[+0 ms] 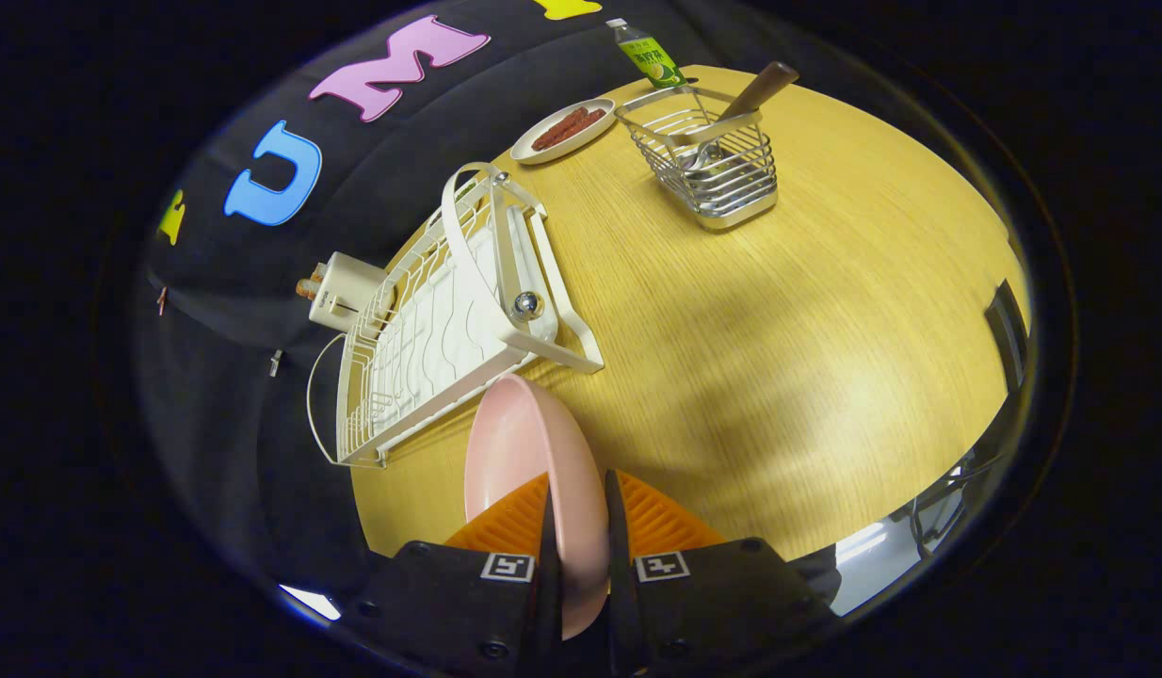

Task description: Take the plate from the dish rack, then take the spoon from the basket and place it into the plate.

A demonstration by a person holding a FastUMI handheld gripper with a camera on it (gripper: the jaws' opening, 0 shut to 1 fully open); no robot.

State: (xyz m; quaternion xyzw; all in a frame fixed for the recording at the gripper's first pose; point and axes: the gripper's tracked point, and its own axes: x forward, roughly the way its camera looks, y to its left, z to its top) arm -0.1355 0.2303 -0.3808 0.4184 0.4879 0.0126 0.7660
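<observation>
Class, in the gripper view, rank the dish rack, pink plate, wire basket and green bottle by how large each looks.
1. Dish rack.
2. Pink plate, held in the gripper, so nearness inflates it.
3. Wire basket.
4. Green bottle.

One pink plate (529, 471), gripped on edge between both fingers of the one claw (577, 537). One white dish rack (449, 311), lying on the surface (779, 330). One wire basket (718, 160), holding one spoon (746, 99) with a wooden handle. One small oval dish (562, 130) of reddish sticks, too small to count. One green-labelled bottle (649, 55). One pale box-shaped device (346, 290) beside the rack.
</observation>
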